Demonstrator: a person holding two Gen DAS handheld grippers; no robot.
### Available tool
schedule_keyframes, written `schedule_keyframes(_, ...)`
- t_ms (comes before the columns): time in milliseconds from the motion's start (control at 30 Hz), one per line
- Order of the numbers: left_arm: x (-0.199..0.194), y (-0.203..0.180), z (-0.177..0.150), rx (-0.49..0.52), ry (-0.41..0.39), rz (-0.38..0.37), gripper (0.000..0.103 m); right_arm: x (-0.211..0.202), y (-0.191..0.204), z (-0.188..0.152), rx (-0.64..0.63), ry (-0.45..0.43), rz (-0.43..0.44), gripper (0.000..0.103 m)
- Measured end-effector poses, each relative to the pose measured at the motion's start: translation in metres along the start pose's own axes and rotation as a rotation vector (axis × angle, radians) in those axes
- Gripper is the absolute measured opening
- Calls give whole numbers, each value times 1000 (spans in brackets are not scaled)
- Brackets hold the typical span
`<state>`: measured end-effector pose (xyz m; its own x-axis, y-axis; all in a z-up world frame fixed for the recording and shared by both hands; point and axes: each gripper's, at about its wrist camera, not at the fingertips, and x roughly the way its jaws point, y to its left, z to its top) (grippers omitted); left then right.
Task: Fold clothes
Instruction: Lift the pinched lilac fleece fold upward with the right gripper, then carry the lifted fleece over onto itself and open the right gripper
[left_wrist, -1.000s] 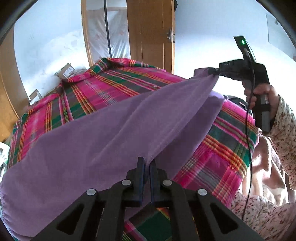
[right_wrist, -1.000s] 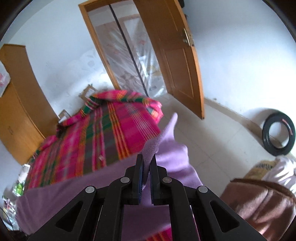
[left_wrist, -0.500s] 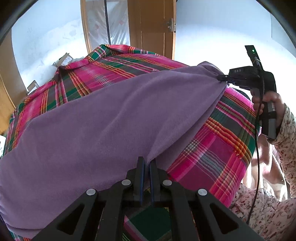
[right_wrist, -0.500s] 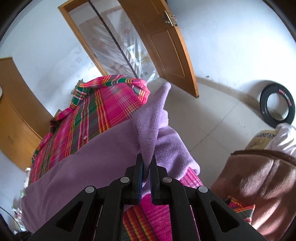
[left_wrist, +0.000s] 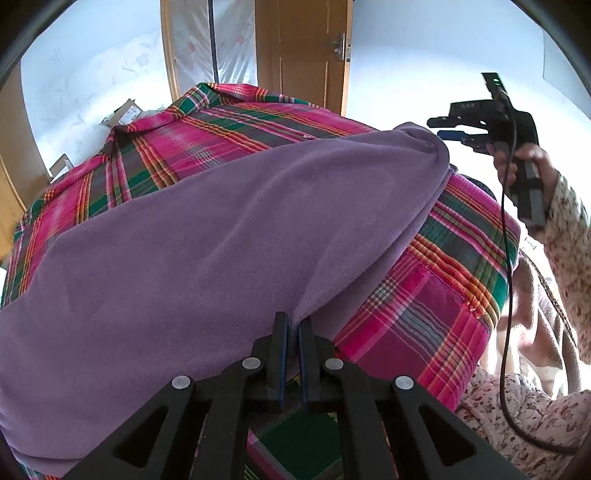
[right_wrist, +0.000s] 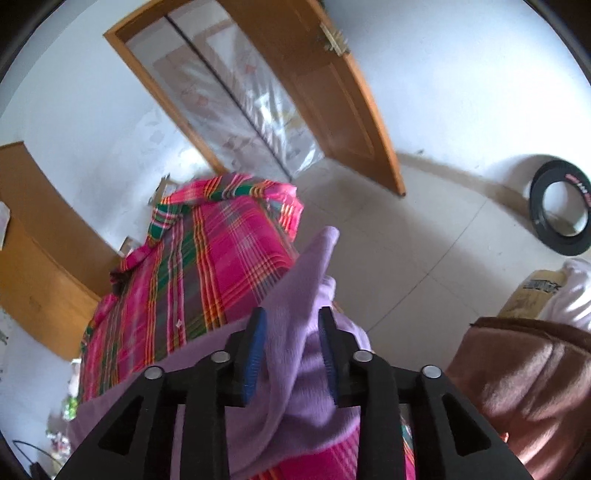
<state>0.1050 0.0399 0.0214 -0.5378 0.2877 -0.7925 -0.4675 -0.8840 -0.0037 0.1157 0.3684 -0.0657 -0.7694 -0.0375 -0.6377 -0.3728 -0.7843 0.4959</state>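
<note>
Purple fleece garment (left_wrist: 229, 236) spread across plaid-covered bed (left_wrist: 424, 310), left claw (left_wrist: 293, 328) clamped on its near edge at 6 o'clock, right claw (right_wrist: 291, 354) parted, corner loose between fingers.

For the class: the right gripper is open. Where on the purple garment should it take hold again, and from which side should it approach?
Grip the upright corner flap of the purple garment, which stands between the open fingers of the right gripper. Approach from the bed's near right edge, fingers straddling the flap, since only there does the cloth rise into a thin ridge. The left gripper is shut on the opposite near corner.
</note>
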Motion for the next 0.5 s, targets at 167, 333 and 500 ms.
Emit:
schedule_keyframes(167,1,2,2,-10,6,-6,5,24,-8,16,44,68,-2,28)
schedule_keyframes(333,0,5,2,-36,7,-20,5,24,-4,27,31,39,5,3)
schedule_keyframes(500,-12,12,7,-78,-34,-38,5,3,-5,44,37,-50,9,3)
